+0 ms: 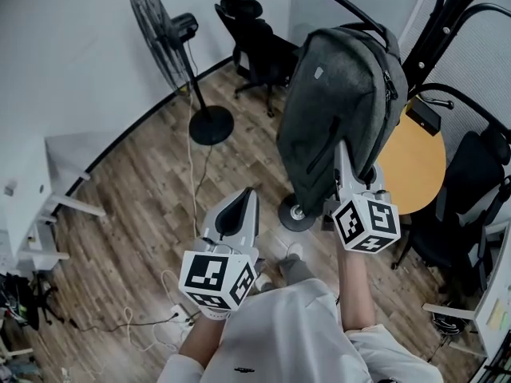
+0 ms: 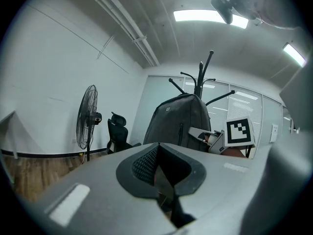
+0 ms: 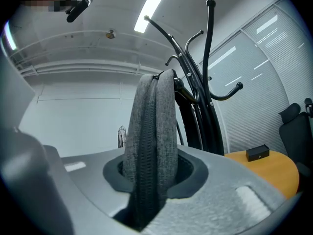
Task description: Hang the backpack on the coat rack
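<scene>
A dark grey backpack (image 1: 335, 110) hangs upright against the black coat rack (image 1: 359, 14), its top up among the hooks. My right gripper (image 1: 342, 154) reaches to the bag's lower right side. In the right gripper view the zipped fabric edge of the backpack (image 3: 151, 131) fills the gap between the jaws, with the coat rack (image 3: 210, 72) just behind it. My left gripper (image 1: 249, 194) hangs lower left, apart from the bag, its jaws together with nothing in them. From the left gripper view the backpack (image 2: 178, 119) and the coat rack (image 2: 200, 77) stand ahead.
A standing fan (image 1: 172, 46) and a black office chair (image 1: 251, 42) stand at the back. A round wooden table (image 1: 415, 166) and another chair (image 1: 471, 206) crowd the right. Cables and a power strip (image 1: 176, 313) lie on the floor near a white desk (image 1: 32, 198).
</scene>
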`<state>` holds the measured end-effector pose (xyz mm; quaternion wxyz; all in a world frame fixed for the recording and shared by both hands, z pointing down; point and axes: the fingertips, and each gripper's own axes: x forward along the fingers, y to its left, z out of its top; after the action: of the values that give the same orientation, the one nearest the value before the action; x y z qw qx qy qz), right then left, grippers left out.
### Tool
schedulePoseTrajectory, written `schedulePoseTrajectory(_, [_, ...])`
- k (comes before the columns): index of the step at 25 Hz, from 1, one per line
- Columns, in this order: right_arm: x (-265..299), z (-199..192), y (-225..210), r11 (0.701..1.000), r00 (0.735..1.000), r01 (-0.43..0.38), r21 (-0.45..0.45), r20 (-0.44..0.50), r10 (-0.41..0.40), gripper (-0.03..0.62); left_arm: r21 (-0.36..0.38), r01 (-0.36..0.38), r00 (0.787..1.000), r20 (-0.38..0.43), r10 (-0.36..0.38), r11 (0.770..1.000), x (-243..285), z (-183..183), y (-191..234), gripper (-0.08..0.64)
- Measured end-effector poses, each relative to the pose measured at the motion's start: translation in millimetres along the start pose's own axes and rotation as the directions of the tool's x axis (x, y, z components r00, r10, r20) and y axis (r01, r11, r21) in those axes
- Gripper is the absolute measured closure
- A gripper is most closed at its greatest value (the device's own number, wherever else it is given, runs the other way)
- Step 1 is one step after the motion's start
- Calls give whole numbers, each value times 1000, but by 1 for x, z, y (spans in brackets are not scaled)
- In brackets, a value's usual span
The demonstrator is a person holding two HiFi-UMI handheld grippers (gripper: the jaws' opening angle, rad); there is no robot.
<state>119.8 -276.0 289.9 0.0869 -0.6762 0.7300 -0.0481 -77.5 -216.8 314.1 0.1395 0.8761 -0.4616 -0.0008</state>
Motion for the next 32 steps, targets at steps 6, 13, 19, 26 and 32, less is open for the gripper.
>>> schedulePoseTrajectory(6, [1,-8,5,998,998,-67,4,-21,67,417,-6,-13,1000,-8,13,1000,-7,-5,-3,541])
schedulePoseTrajectory(13, [-13,-28,18,994,991,-114,1,-77,113,339,-11,-23,1000,-21,23,1000,-20,-16,0,541])
schedulePoseTrajectory(19, [-30,-34,30,989,984,-145,-23,-108,141,319,-22,-16,1000,-25,15,1000,-30,-25,-2,541])
schedulePoseTrajectory(26, [-49,-32,41,980,977,-178,-90,-137,165,319,-46,-14,1000,-27,13,999,-39,-32,3,541])
schedulePoseTrajectory(32, [-70,-45,49,953,964,-229,-197,-185,193,321,-59,-31,1000,-7,30,998,-51,-32,10,541])
